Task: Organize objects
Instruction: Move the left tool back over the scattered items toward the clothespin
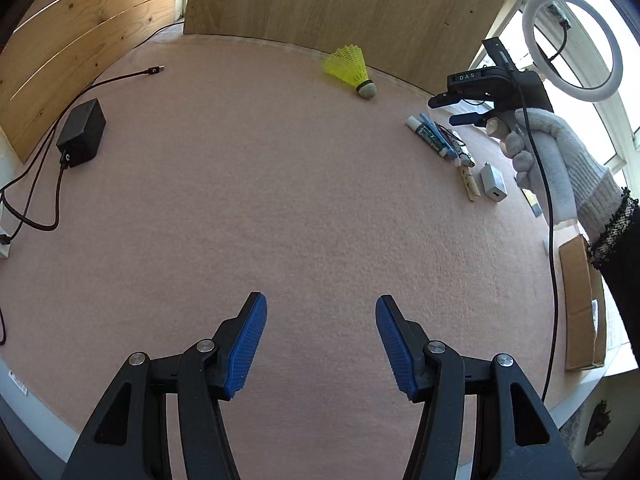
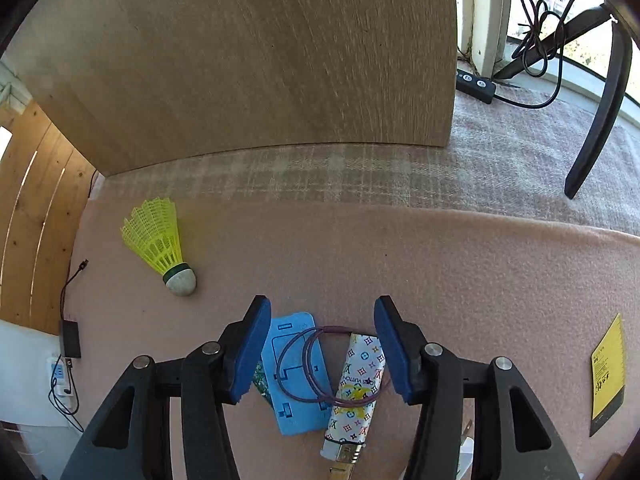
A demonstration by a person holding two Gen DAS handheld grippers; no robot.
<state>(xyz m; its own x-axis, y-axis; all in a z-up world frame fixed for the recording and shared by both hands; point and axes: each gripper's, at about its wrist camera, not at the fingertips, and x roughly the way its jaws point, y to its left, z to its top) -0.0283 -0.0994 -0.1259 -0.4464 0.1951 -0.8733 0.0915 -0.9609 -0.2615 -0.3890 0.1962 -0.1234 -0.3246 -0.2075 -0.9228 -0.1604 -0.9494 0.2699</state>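
My left gripper [image 1: 320, 308] stands open over bare pink felt [image 1: 260, 200] with nothing between its blue pads. Far off lies a yellow shuttlecock [image 1: 350, 70]. To the right, a gloved hand [image 1: 540, 148] holds my right gripper [image 1: 442, 111] above a small pile of objects [image 1: 440, 140]. In the right wrist view my right gripper [image 2: 322, 312] is open, its jaws straddling a blue flat card [image 2: 296, 400], a purple hair tie [image 2: 316, 364] and a patterned lighter [image 2: 356, 384]. The pads do not press on them. The shuttlecock [image 2: 160, 244] lies to the upper left.
A white charger [image 1: 493, 182] and a wooden clothes peg [image 1: 469, 184] lie beside the pile. At left sit a black box [image 1: 82, 132] with cables. An upright wood board [image 2: 280, 60] backs the mat. A yellow card [image 2: 608, 372] and cardboard [image 1: 580, 308] lie at right; ring light [image 1: 572, 44] behind.
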